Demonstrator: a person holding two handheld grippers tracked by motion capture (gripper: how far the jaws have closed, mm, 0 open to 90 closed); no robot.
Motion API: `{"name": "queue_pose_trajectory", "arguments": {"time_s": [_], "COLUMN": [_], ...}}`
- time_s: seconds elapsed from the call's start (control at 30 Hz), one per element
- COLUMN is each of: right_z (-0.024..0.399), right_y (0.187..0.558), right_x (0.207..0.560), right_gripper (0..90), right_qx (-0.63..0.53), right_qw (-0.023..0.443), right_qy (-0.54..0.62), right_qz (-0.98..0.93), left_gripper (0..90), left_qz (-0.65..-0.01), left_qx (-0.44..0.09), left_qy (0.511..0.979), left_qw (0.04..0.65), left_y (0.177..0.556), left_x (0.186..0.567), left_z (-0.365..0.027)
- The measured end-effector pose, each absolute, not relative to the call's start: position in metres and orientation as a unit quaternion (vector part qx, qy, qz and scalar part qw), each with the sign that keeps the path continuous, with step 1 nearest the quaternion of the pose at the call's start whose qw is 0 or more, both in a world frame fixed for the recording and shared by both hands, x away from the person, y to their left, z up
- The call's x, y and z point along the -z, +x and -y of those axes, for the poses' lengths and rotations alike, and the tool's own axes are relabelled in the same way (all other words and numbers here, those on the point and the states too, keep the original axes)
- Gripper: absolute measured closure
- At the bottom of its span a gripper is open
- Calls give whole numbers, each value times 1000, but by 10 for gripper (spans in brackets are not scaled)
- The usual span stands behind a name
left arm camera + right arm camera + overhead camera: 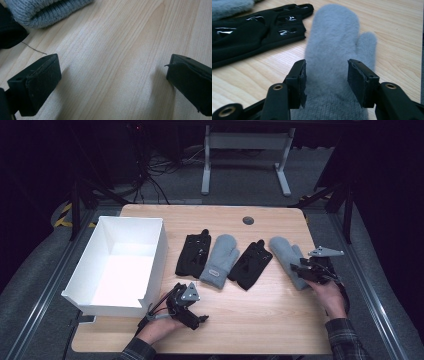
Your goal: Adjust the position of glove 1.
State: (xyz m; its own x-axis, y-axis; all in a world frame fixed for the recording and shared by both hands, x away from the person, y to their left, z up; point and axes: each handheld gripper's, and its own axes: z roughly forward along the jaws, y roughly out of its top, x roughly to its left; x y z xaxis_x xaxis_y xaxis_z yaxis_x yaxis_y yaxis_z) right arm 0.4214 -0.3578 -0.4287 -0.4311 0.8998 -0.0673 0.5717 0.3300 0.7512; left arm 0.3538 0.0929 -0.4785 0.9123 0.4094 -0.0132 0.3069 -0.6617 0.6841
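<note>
high view — two grey mittens (287, 257), two black gloves (192, 254)

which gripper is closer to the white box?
Left. The left gripper sits just off the near right corner of the white box; the right gripper is far across the table, at the rightmost grey mitten.

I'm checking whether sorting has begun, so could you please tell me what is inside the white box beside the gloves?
The white box looks empty: its lit white floor and far inner walls show bare. The strip of floor just behind its near wall is hidden from the high view, so something flat there could go unseen.
</note>
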Motion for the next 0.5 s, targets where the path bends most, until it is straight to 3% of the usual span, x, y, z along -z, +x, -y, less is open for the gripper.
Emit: {"name": "queue_pose_trajectory", "arguments": {"time_s": [0.17,0.4,0.5], "right_z": [358,357,362], "right_y": [427,425,425], "right_x": [437,448,449], "right_gripper": [586,807,851], "right_qx": [-320,-310,-324], "right_qw": [237,248,244], "right_qy": [473,460,461], "right_qz": [-786,-794,-789], "left_gripper": [1,2,3], "left_qz": [-197,-197,-195], "left_qx": [-71,-71,-71], "left_qy": [909,908,909], "left_qw": [361,361,361], "left_y": [354,354,353], "left_x": [478,479,478], "left_z": [-93,-93,-93]}}
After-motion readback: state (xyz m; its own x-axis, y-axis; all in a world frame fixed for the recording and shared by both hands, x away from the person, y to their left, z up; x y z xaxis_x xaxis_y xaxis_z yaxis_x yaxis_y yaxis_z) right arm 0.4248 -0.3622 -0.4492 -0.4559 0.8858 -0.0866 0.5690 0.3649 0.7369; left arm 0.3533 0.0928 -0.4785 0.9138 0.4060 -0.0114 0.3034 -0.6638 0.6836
